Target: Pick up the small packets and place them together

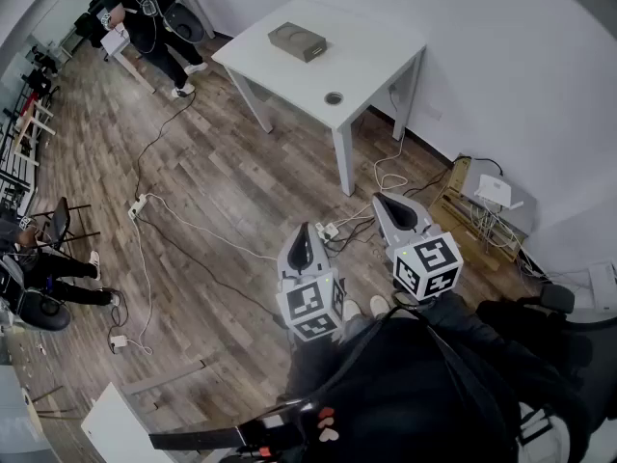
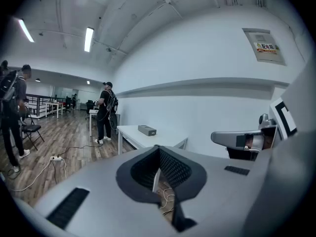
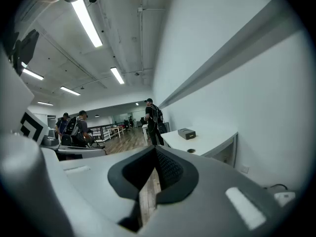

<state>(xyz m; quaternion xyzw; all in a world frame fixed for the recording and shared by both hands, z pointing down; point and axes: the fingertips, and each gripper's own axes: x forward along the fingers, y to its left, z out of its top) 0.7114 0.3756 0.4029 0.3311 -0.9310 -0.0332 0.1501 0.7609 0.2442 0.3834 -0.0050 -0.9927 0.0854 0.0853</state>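
Note:
No small packets show in any view. A white table [image 1: 366, 56] stands across the room with a flat grey box [image 1: 297, 40] on it; the box also shows in the left gripper view [image 2: 147, 130] and the right gripper view [image 3: 186, 134]. My left gripper [image 1: 301, 236] and right gripper [image 1: 391, 203] hang side by side close to my body, above the wooden floor and well short of the table. Both point roughly level toward the table. In each gripper's own view, left [image 2: 158, 149] and right [image 3: 155, 150], the jaws meet at the tips with nothing between them.
Cables and a power strip [image 1: 138, 205] trail over the floor between me and the table. A person [image 1: 145, 17] stands at the far left of the table, another sits at the left edge [image 1: 39, 258]. Boxes and wiring [image 1: 492, 196] lie along the right wall.

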